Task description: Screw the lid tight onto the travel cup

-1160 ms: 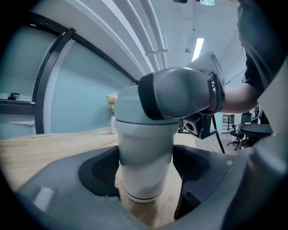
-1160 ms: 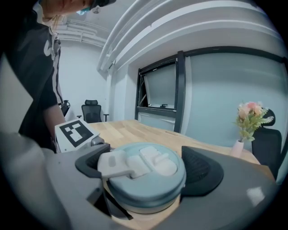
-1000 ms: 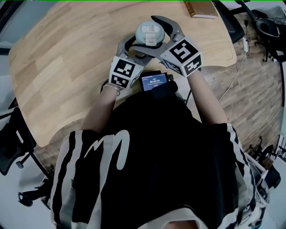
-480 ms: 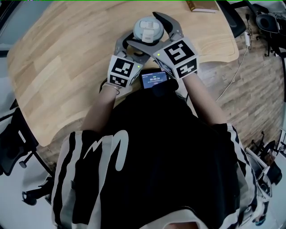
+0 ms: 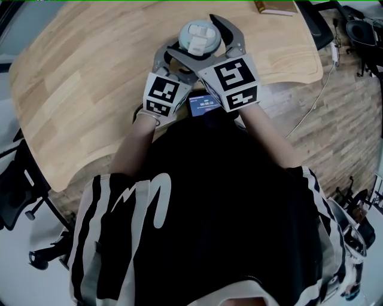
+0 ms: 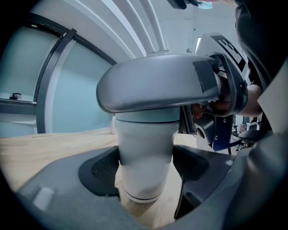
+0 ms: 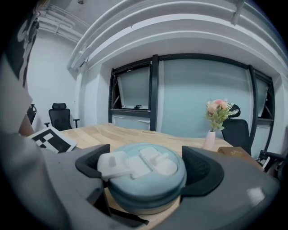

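A pale blue-grey travel cup [image 6: 144, 157] stands on the wooden table [image 5: 90, 89] with its lid [image 5: 199, 37] on top. My left gripper [image 5: 187, 61] is low on the cup, shut on the body, with a pad against each side [image 6: 144, 167]. My right gripper [image 5: 203, 40] reaches in from the right, higher up. It is shut on the round lid [image 7: 146, 173], whose white flip tab faces up between the two pads. In the left gripper view a grey jaw of the right gripper crosses above the cup and hides the lid.
A small device with a lit screen [image 5: 206, 103] lies at the table's near edge under my wrists. A brown book [image 5: 276, 7] sits at the far right edge. A vase of flowers [image 7: 215, 120] stands farther back, with office chairs [image 7: 58, 117] beyond.
My right gripper has turned clockwise around the cup top, its marker cube swinging leftward toward me. The left gripper and the cup body have stayed where they were.
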